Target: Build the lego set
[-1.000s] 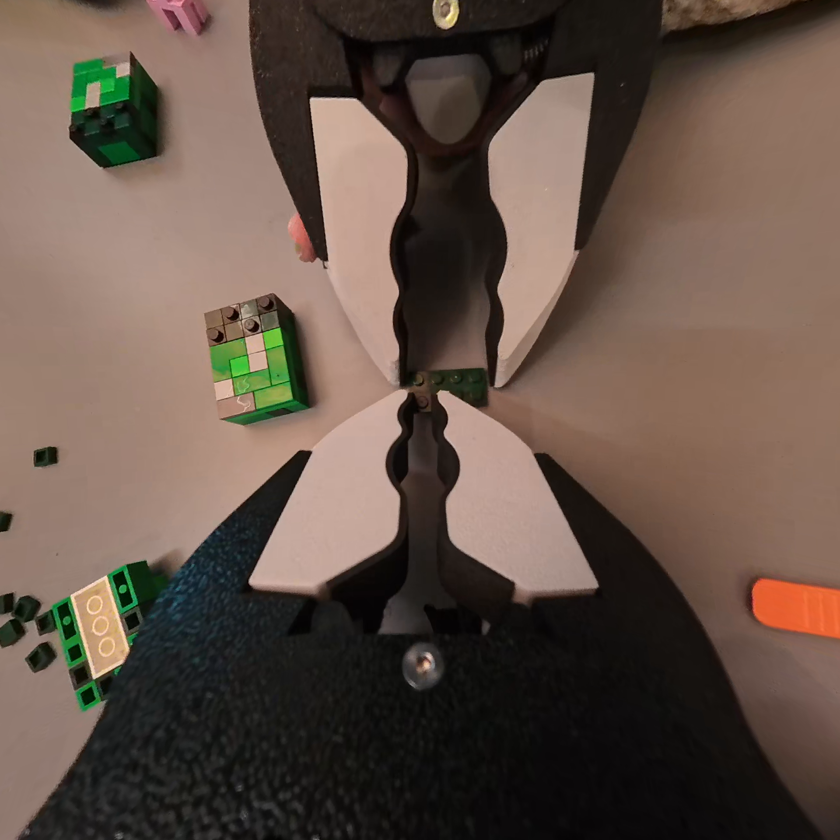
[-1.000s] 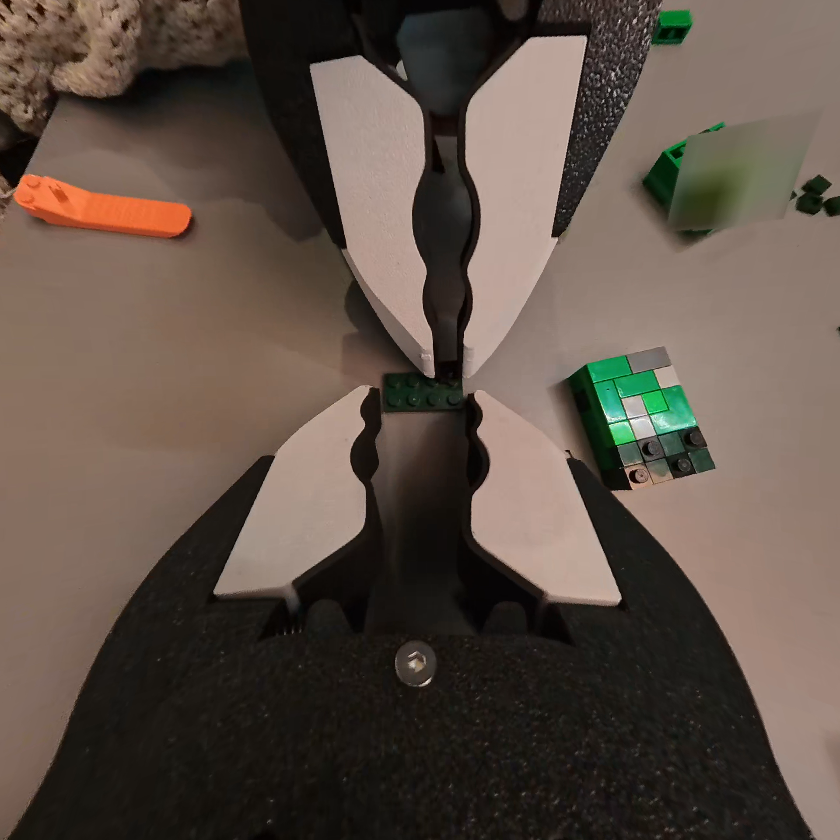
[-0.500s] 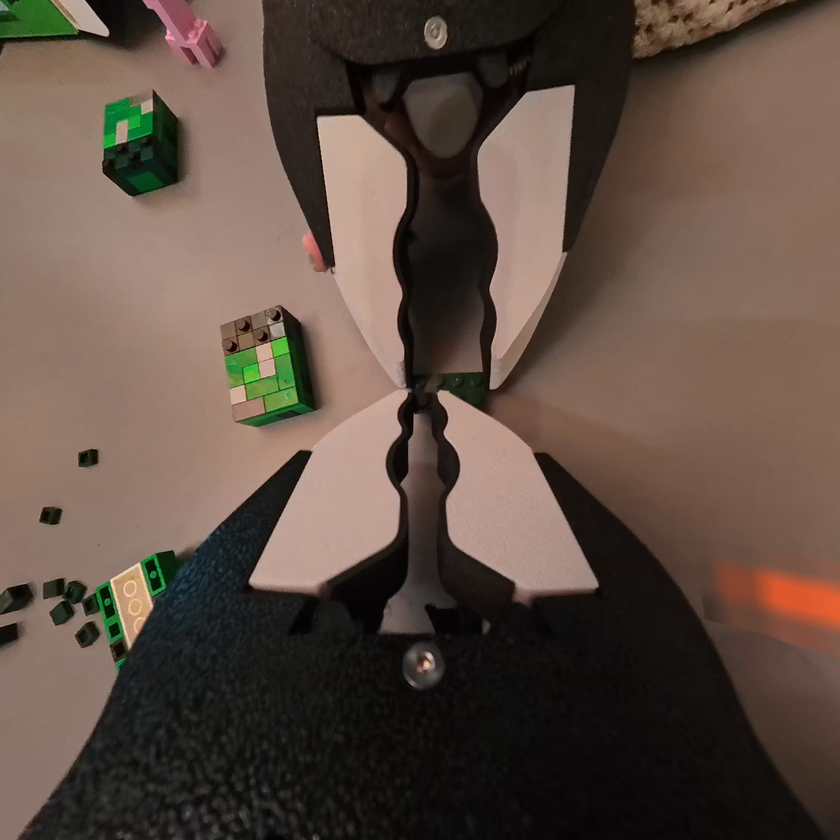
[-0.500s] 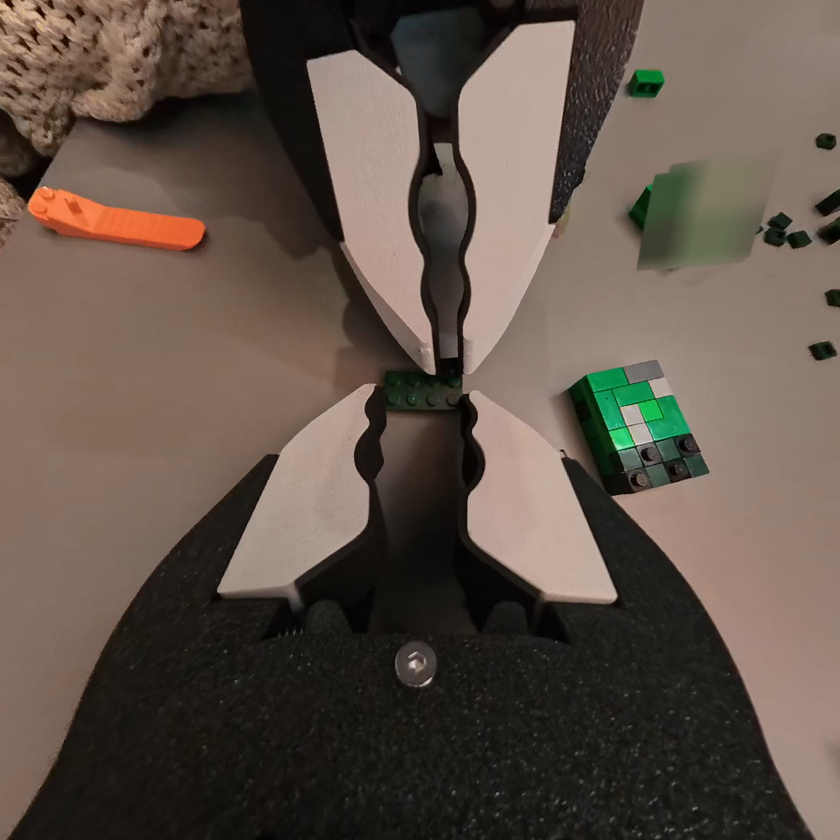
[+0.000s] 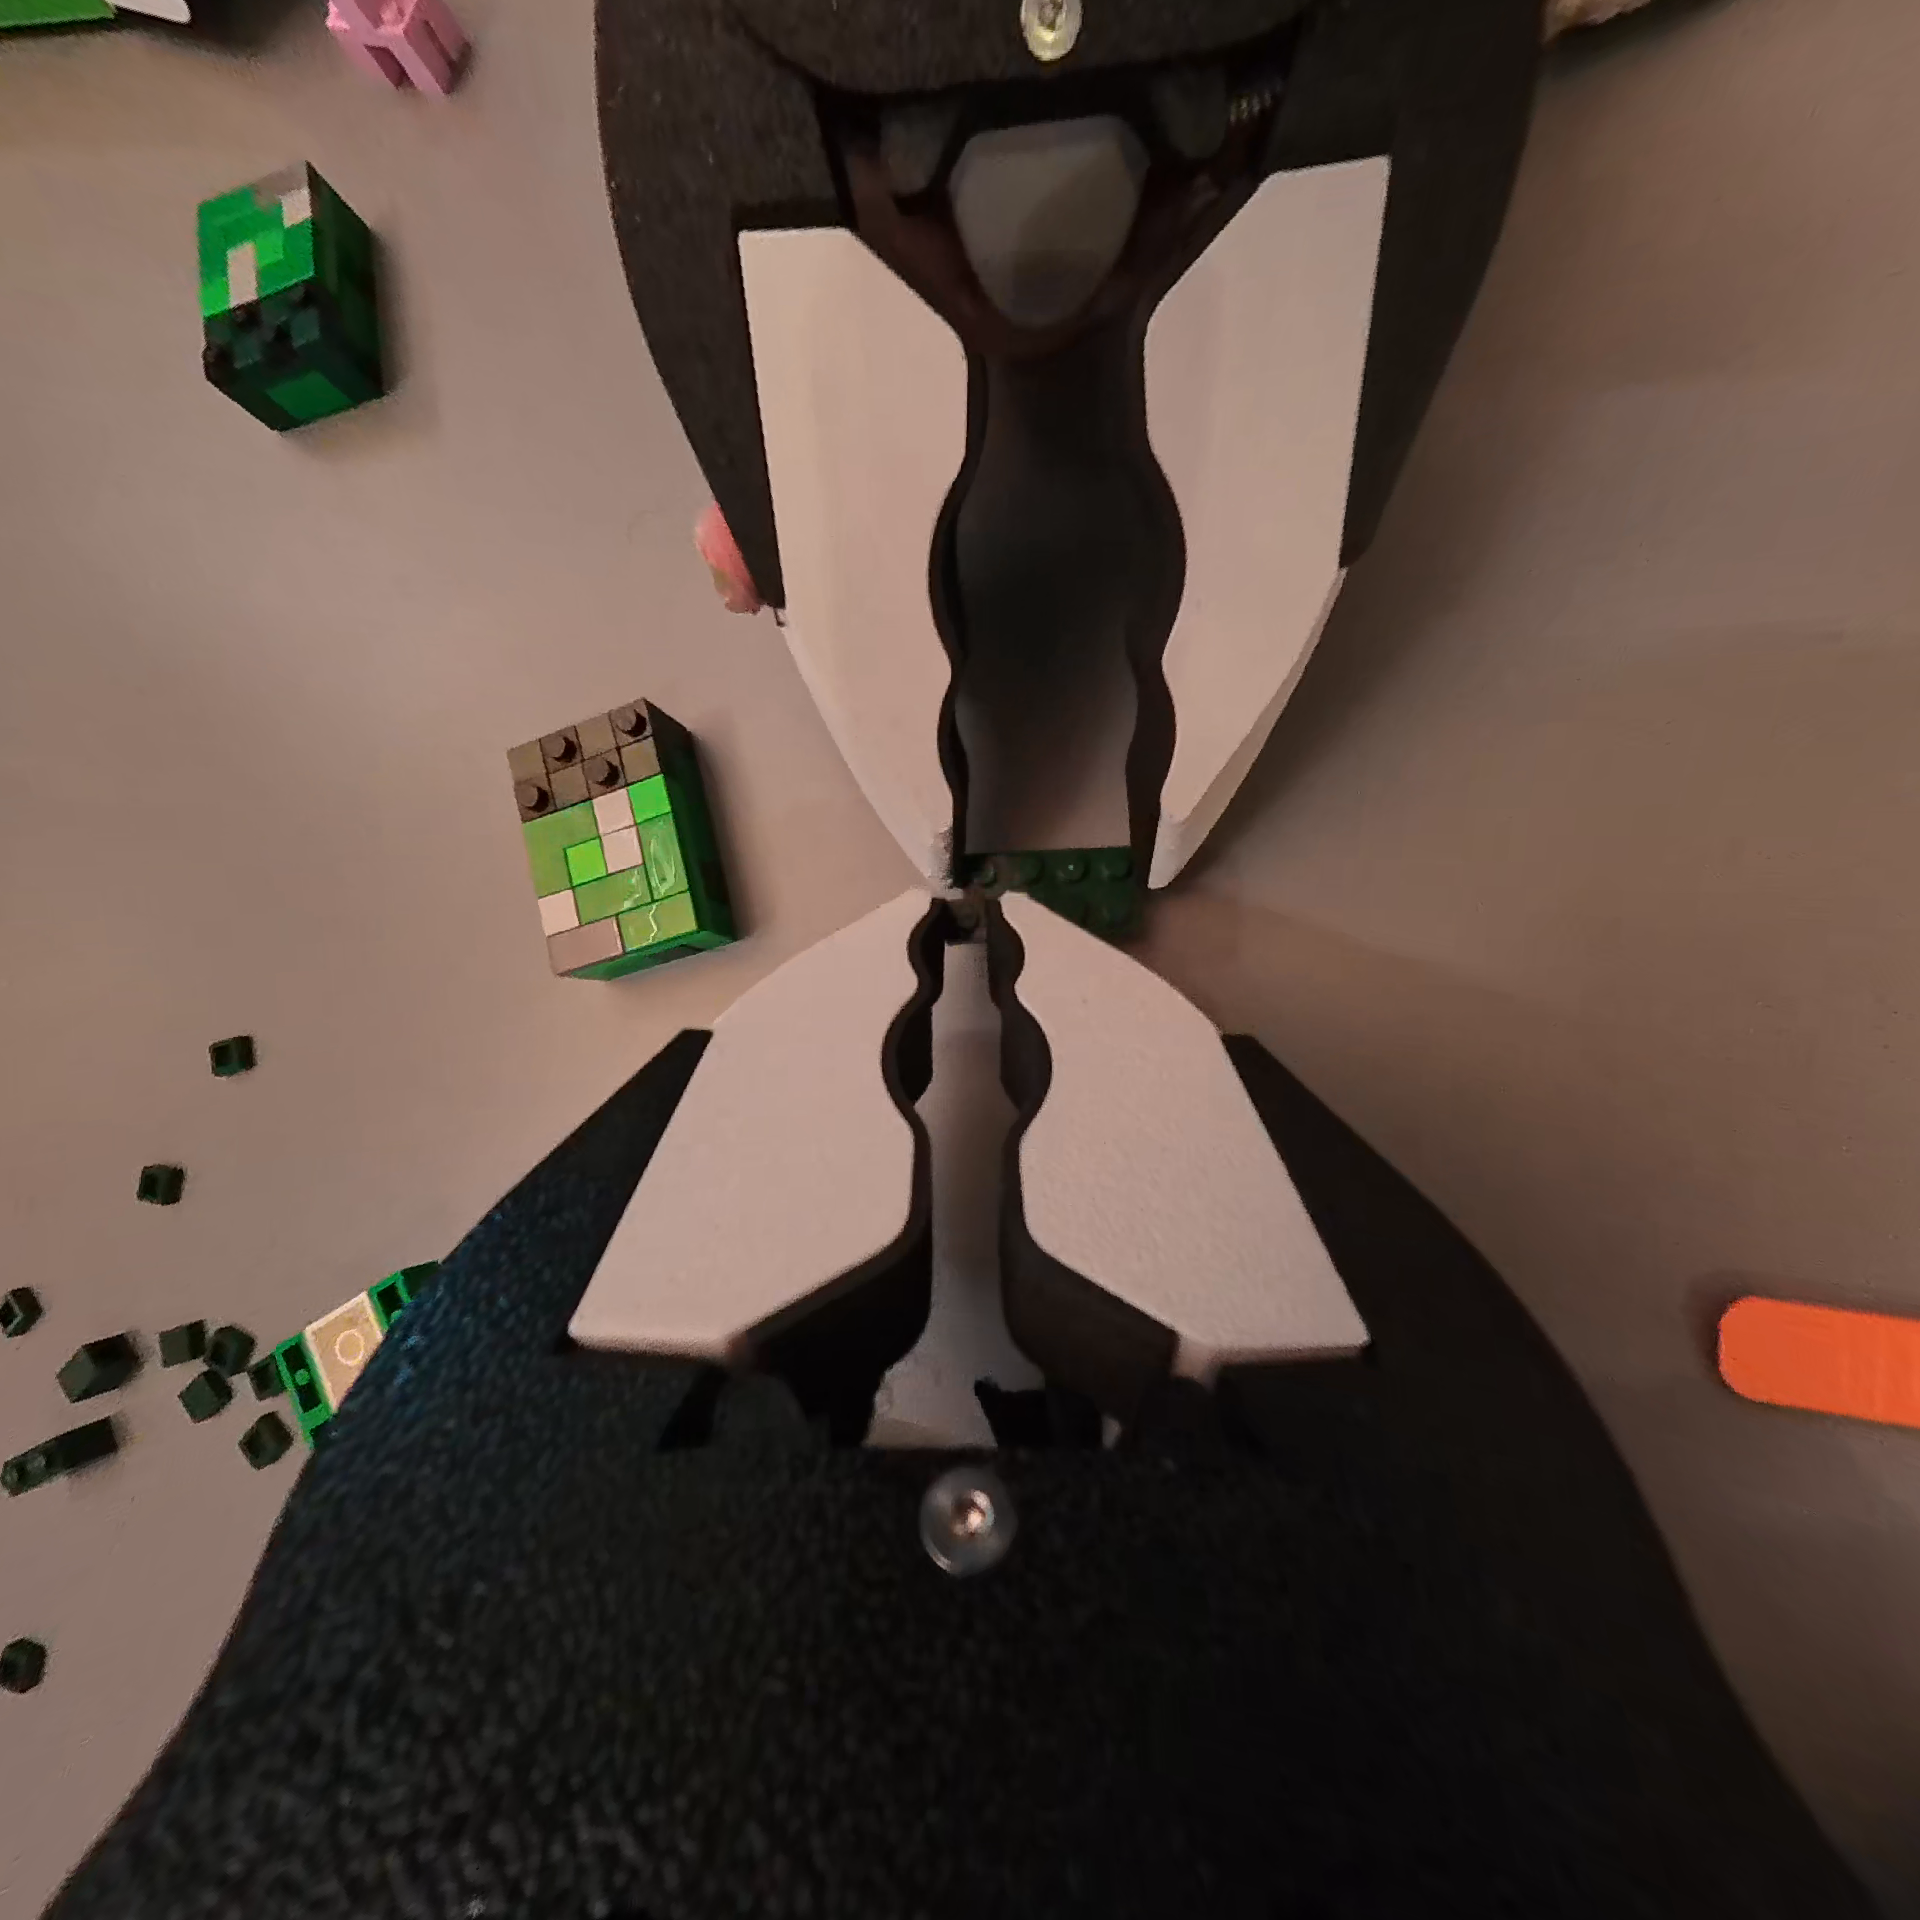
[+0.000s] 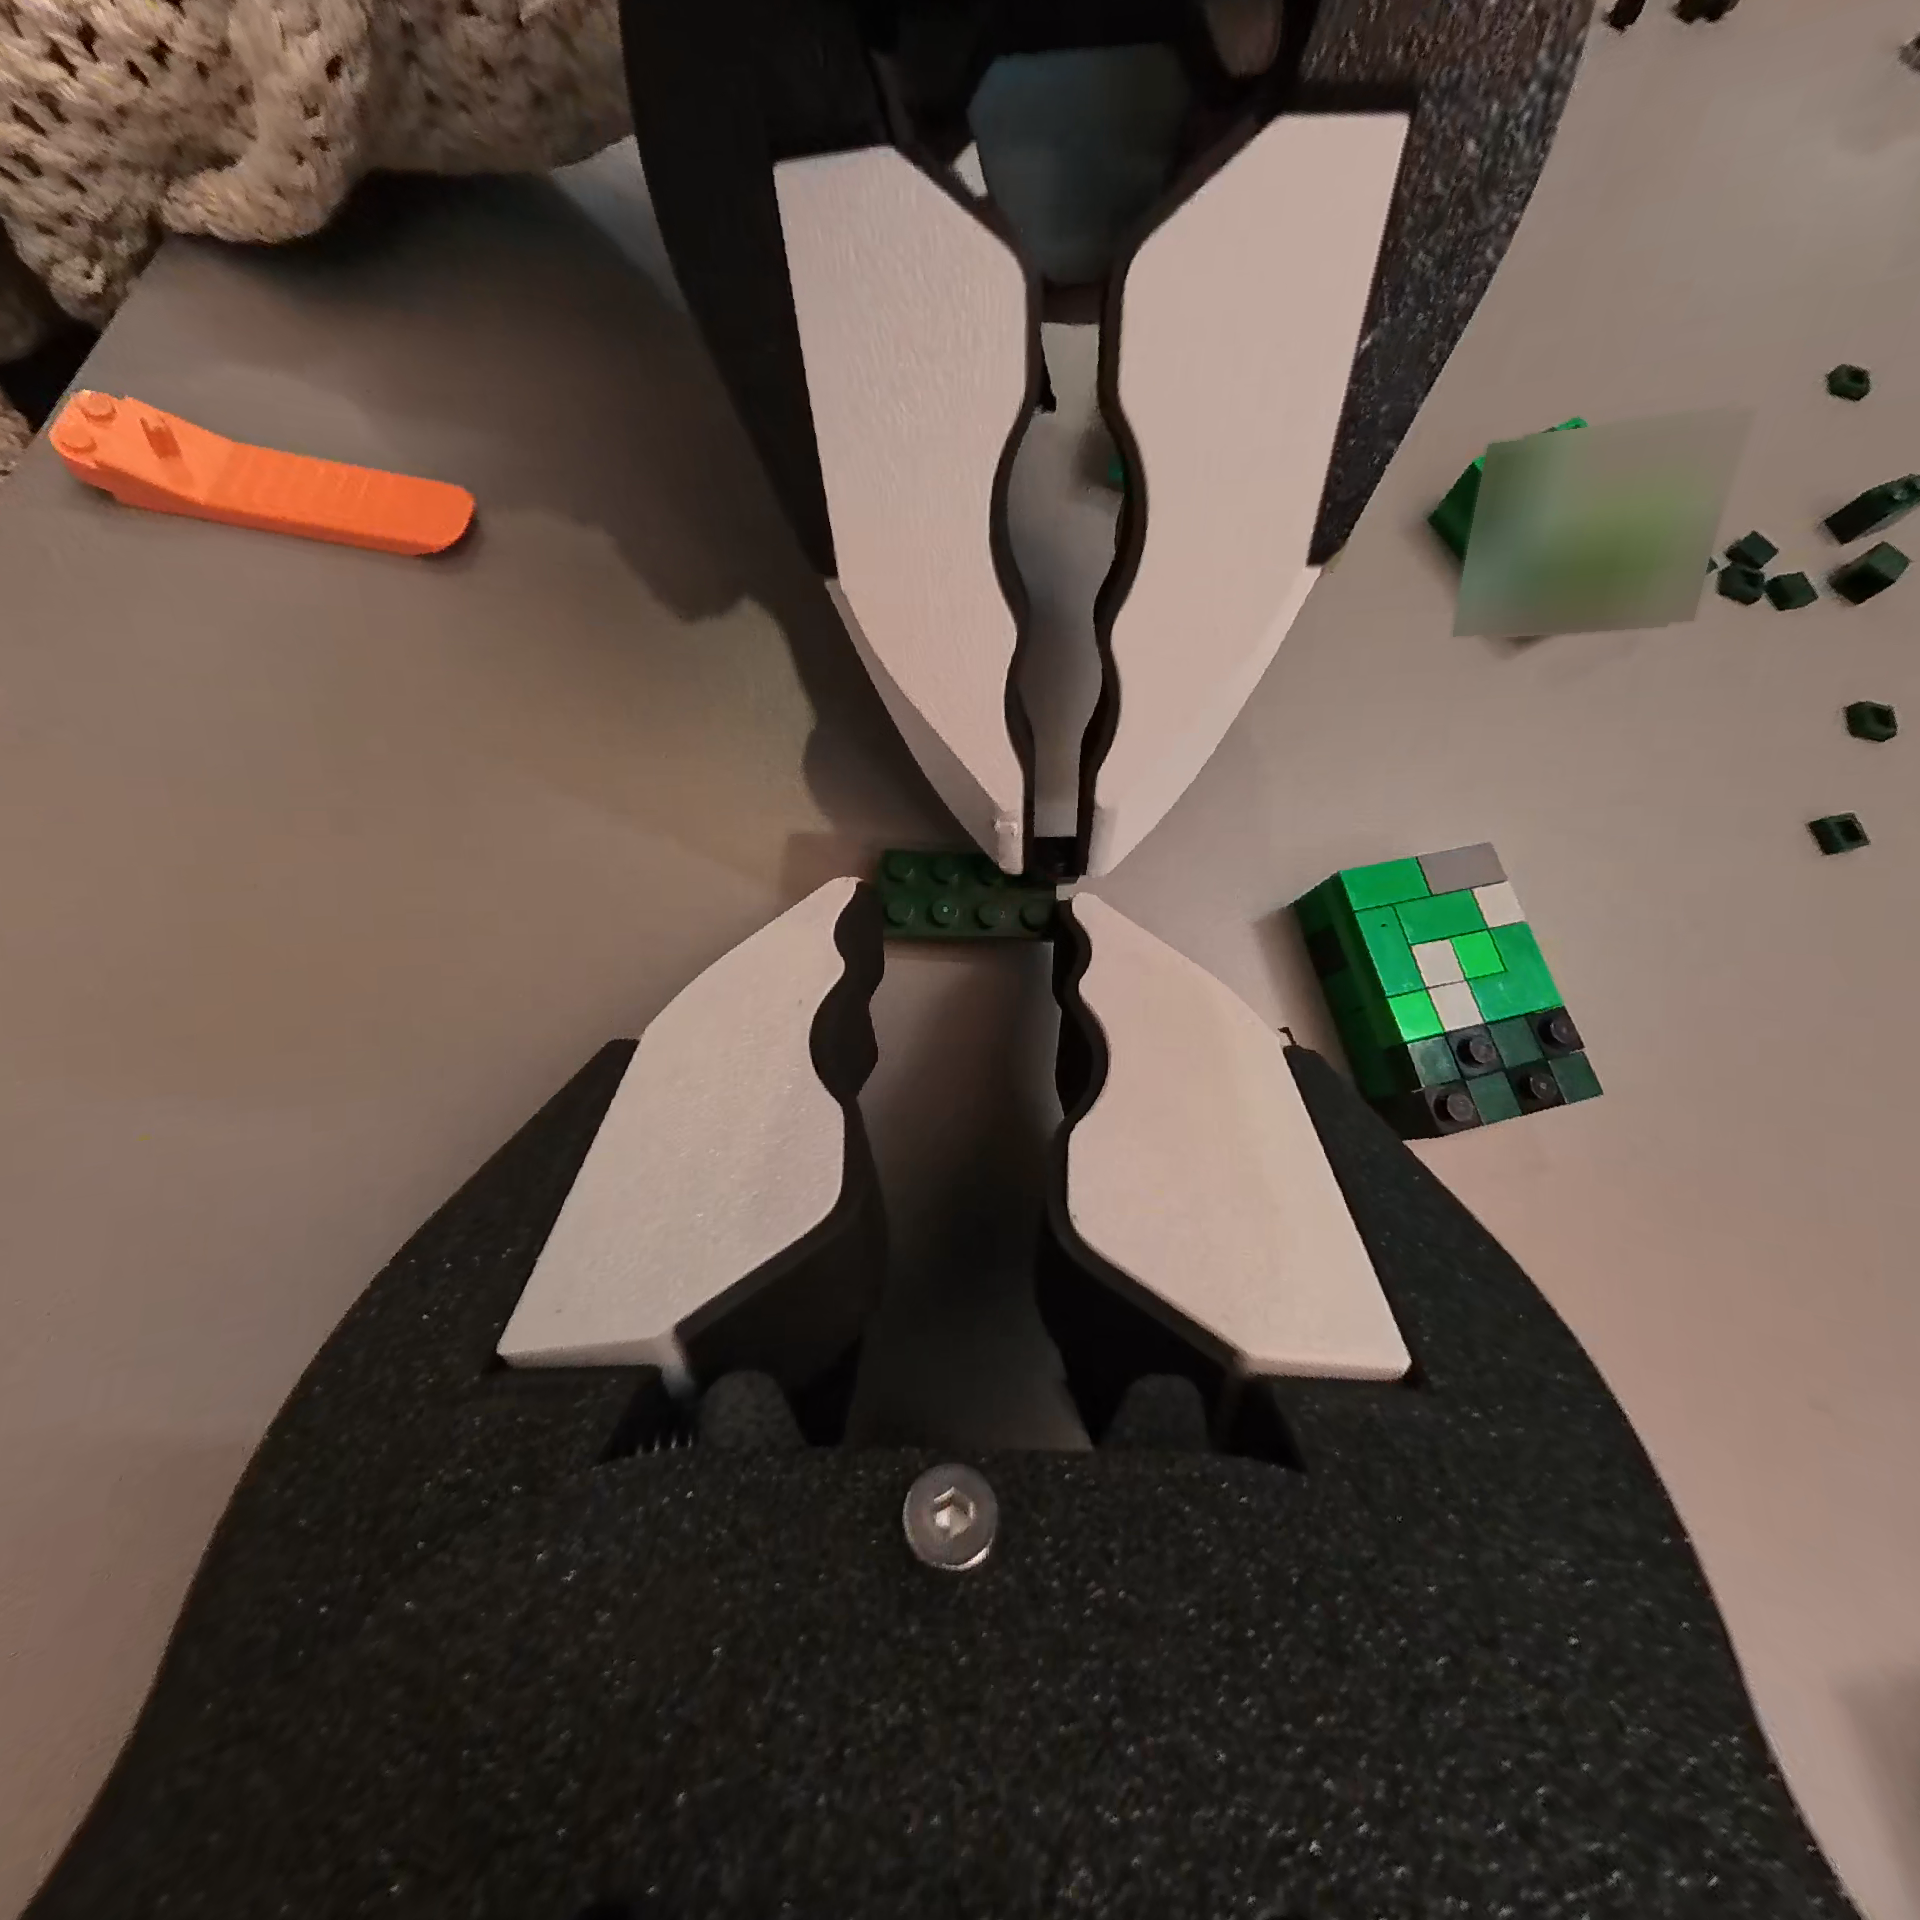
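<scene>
My right gripper (image 6: 964,902) is shut on a dark green studded plate (image 6: 961,906) and holds it flat, just above the grey table. It shows at the top of the left wrist view (image 5: 1049,862) with the plate (image 5: 1070,883) between its tips. My left gripper (image 5: 966,916) faces it tip to tip and is shut on a small dark piece (image 5: 968,920) at one end of the plate. In the right wrist view the left gripper (image 6: 1049,831) comes from the top, with the small piece (image 6: 1055,857) over the plate's right end.
A built green block with dark studs (image 5: 618,842) (image 6: 1444,987) lies beside the grippers. A green cube (image 5: 286,296) and a pink piece (image 5: 400,42) lie farther off. Several small dark green pieces (image 5: 104,1361) (image 6: 1766,582) are scattered. An orange brick separator (image 6: 260,478) (image 5: 1818,1361) lies opposite. Knitted fabric (image 6: 208,125) lies at the table edge. My left and right fingertips are right by each other. About 12 cm separates my right fingertips from the orange brick separator (image 5: 1818,1361). The right camera catches it too, in the right wrist view (image 6: 403,501).
Both grippers keep their holds and stay tip to tip. The pair has drifted a little over the table, so the objects around it have shifted in both views.
</scene>
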`<state>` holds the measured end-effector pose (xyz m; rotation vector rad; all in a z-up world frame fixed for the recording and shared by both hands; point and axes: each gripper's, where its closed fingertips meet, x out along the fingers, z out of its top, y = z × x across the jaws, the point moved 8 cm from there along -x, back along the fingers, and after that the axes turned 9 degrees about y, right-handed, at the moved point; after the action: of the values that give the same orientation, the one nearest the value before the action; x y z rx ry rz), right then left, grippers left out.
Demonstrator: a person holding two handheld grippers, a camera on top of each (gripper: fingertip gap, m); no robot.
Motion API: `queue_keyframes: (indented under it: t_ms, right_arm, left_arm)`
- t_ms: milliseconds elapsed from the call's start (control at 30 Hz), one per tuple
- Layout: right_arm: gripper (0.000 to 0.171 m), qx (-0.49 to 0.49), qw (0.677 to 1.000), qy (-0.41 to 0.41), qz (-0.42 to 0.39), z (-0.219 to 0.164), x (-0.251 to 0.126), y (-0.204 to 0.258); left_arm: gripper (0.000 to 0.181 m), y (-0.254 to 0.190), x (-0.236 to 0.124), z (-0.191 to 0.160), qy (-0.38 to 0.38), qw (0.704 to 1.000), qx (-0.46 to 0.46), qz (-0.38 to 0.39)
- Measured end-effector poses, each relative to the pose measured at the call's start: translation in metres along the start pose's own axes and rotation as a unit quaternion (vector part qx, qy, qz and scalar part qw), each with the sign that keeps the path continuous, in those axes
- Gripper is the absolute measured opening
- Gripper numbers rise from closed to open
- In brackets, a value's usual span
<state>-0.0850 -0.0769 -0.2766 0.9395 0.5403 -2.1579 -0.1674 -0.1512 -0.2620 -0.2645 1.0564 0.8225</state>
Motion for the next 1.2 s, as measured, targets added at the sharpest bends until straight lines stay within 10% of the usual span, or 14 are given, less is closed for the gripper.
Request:
queue_keyframes:
  t_ms: [1200]
  right_arm:
    - [0.031, 0.016, 1.0, 0.0, 0.009, -0.002, -0.002, -0.002]
  left_arm:
    - [0.016, 0.012, -0.006, -0.027, -0.03, 0.989, -0.141, 0.017]
